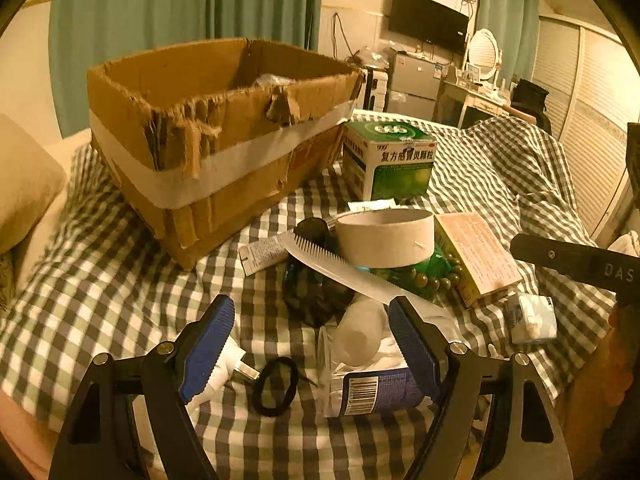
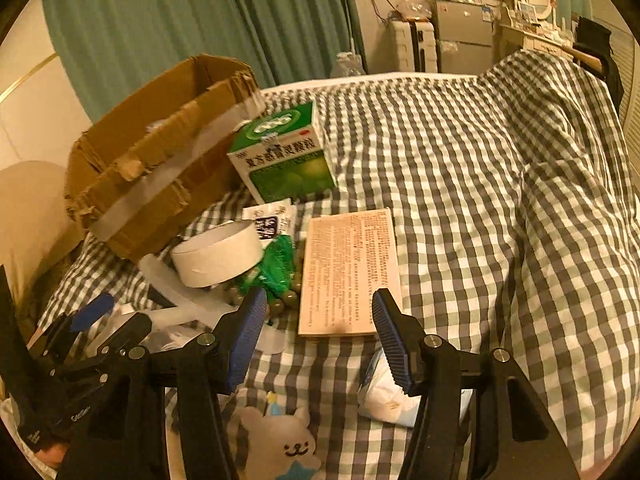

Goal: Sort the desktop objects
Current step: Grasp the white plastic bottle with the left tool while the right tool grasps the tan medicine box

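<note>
Left wrist view: checked bedcover (image 1: 100,280) spread as the work surface. Torn cardboard box (image 1: 216,136) banded with pale tape is set toward the far left. A green medicine box (image 1: 390,160) printed with Chinese characters is seen just right of it. A tape ring (image 1: 386,236), white comb (image 1: 340,268), green beads (image 1: 428,276) and a flat pink box (image 1: 476,256) of small, unreadable print are heaped mid-cover. The left gripper (image 1: 312,344) is held wide open, nothing gripped; a clear bottle (image 1: 360,364) with a barcode label lies between its blue pads, a black hair tie (image 1: 276,386) beside it. "DAS" is read on a black bar at right.

Right wrist view: the right gripper (image 2: 320,340) is held partly open and empty; the flat pink box (image 2: 348,272) lies just beyond its tips, a white packet (image 2: 384,396) under the right pad.
</note>
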`<control>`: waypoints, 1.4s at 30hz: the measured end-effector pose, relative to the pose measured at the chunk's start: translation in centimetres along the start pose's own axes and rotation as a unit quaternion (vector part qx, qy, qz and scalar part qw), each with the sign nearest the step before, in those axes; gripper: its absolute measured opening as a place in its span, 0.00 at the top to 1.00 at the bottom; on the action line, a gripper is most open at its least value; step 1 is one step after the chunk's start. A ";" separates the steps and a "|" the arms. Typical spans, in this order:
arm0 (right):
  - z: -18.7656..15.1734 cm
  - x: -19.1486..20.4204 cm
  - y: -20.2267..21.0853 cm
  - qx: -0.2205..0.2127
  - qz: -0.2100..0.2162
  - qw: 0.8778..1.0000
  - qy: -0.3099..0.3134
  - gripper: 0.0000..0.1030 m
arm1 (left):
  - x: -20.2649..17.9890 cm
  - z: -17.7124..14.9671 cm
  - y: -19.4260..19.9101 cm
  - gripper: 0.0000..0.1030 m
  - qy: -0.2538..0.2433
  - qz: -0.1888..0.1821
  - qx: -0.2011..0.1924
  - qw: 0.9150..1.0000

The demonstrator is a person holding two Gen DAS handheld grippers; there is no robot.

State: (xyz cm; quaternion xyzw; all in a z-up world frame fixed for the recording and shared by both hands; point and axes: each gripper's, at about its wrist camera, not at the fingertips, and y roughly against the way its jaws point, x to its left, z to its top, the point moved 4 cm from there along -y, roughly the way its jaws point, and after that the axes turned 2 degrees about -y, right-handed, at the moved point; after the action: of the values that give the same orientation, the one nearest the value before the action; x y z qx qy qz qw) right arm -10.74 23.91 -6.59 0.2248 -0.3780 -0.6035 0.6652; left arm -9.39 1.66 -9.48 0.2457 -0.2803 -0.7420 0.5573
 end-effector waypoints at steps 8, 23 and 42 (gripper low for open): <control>0.1 -0.7 -3.3 0.047 -0.014 0.999 -0.004 0.47 | -1.2 -0.5 -1.0 0.32 -0.024 -0.031 0.013 0.999; -1.1 -2.2 -5.2 0.078 -0.065 0.995 -0.007 0.18 | -2.5 -0.6 -0.6 0.78 -0.056 -0.061 0.010 0.997; -2.0 -1.4 -3.9 0.065 -0.091 0.993 0.031 0.28 | -2.1 -0.5 0.3 0.81 -0.056 -0.062 0.000 0.997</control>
State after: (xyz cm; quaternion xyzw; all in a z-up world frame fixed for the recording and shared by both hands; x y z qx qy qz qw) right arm -11.63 24.23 -11.13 0.3194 -0.3737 -0.6286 0.6026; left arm -8.30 3.55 -9.52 0.2205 -0.2956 -0.7875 0.4939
